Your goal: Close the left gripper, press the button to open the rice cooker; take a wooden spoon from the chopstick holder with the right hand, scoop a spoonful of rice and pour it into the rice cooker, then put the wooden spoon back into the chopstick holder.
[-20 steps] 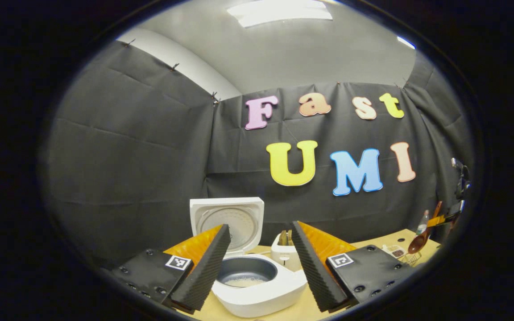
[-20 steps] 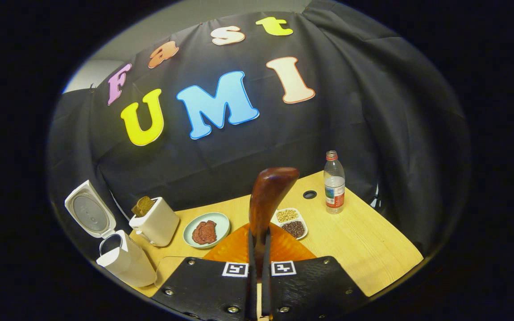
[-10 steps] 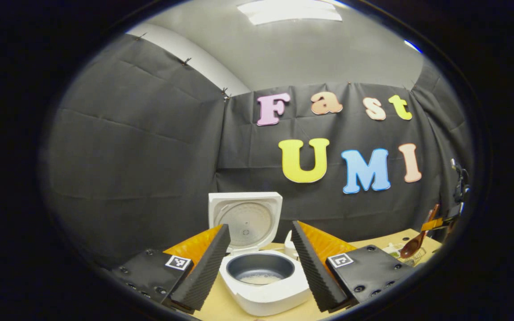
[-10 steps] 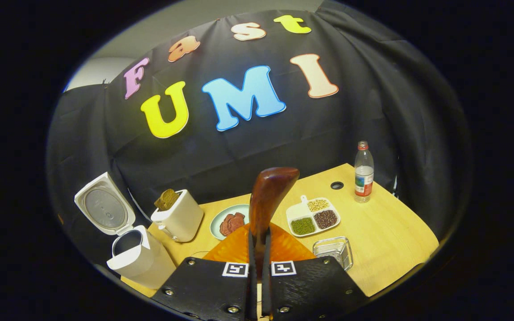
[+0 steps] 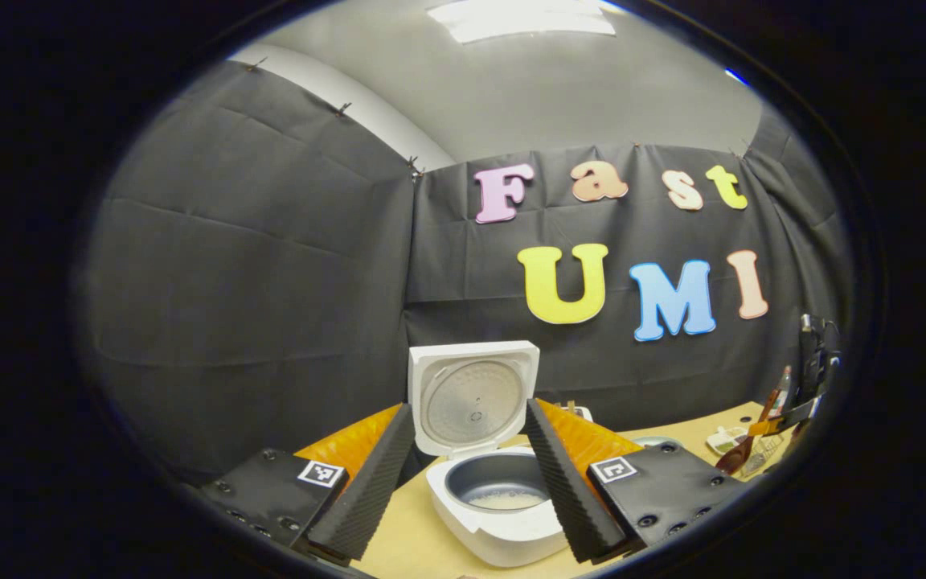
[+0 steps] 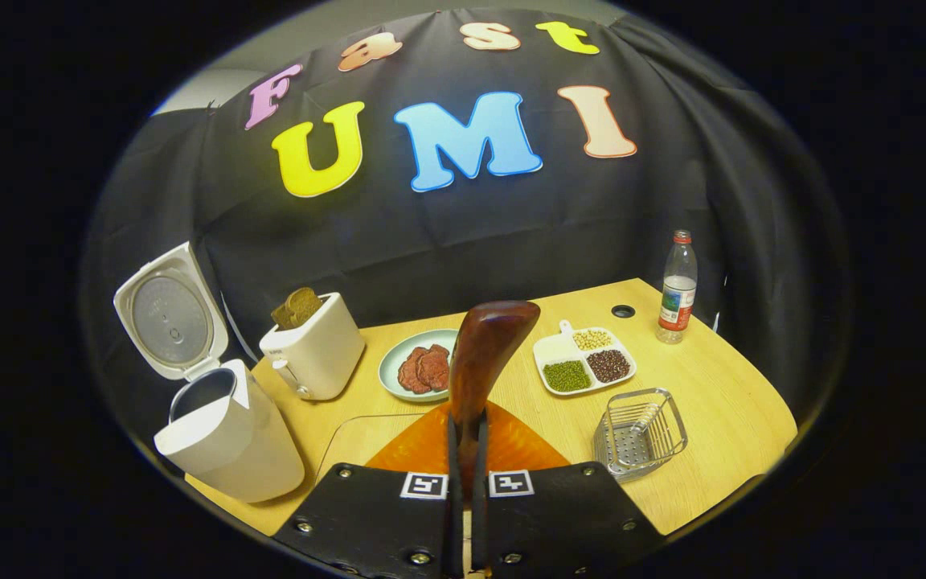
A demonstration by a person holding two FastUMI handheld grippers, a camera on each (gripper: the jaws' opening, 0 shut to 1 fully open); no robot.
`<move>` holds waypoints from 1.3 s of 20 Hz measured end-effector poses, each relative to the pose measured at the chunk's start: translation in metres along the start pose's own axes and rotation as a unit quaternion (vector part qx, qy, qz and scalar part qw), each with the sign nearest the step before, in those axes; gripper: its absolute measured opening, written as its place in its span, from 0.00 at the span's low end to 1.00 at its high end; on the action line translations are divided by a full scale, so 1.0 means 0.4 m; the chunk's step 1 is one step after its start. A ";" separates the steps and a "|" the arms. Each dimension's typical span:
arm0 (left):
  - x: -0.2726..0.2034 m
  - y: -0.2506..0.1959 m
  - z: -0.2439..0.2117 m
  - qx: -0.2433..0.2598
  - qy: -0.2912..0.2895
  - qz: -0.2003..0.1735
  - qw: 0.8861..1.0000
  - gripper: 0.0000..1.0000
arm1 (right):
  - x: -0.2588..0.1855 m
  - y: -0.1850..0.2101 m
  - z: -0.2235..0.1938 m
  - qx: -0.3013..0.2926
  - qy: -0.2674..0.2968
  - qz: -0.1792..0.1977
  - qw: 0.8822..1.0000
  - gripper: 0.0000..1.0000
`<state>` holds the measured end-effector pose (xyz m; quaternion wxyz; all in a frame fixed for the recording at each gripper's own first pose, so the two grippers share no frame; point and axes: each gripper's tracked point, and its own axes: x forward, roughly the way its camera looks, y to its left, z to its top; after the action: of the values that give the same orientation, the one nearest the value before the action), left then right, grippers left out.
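Note:
The white rice cooker (image 5: 503, 523) stands with its lid (image 5: 475, 398) raised, and a little rice lies in the grey pot (image 5: 503, 498). My left gripper (image 5: 469, 406) is open just in front of it, holding nothing. My right gripper (image 6: 463, 434) is shut on the handle of the wooden spoon (image 6: 487, 346), whose dark bowl points up and forward over the table. The wire chopstick holder (image 6: 640, 434) sits low on the right, beside the spoon. The cooker (image 6: 222, 438) stands off to the left of the spoon. In the left gripper view the spoon (image 5: 732, 458) hangs at the far right.
On the wooden table (image 6: 720, 386) are a white toaster with bread (image 6: 314, 350), a plate of meat (image 6: 419, 370), a divided dish of beans (image 6: 583, 362) and a water bottle (image 6: 676, 285). A clear mat (image 6: 350, 438) lies near the front edge.
The right gripper view has tipped down and pulled back, bringing the wire holder into sight, with the spoon still held. The cooker has slid rightward between the left gripper's fingers.

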<state>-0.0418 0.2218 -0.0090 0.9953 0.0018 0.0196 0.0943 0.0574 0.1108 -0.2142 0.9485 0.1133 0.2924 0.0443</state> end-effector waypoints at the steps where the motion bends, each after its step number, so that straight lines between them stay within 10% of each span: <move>1: -0.001 0.012 -0.004 0.002 0.002 0.000 1.000 0.99 | 0.013 0.009 -0.019 -0.006 0.004 -0.002 1.000 0.05; 18: 0.029 0.060 -0.034 -0.003 0.014 -0.006 1.000 0.99 | 0.049 0.138 -0.161 0.022 0.048 0.030 0.998 0.05; 26: 0.037 0.030 -0.016 0.002 0.009 -0.018 1.000 0.99 | 0.066 0.069 -0.189 0.245 0.102 0.046 0.963 0.05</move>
<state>-0.0298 0.2363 -0.0157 0.9967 0.0023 0.0291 0.0761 0.0359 0.1557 -0.2825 0.8536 0.3506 0.3844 0.0258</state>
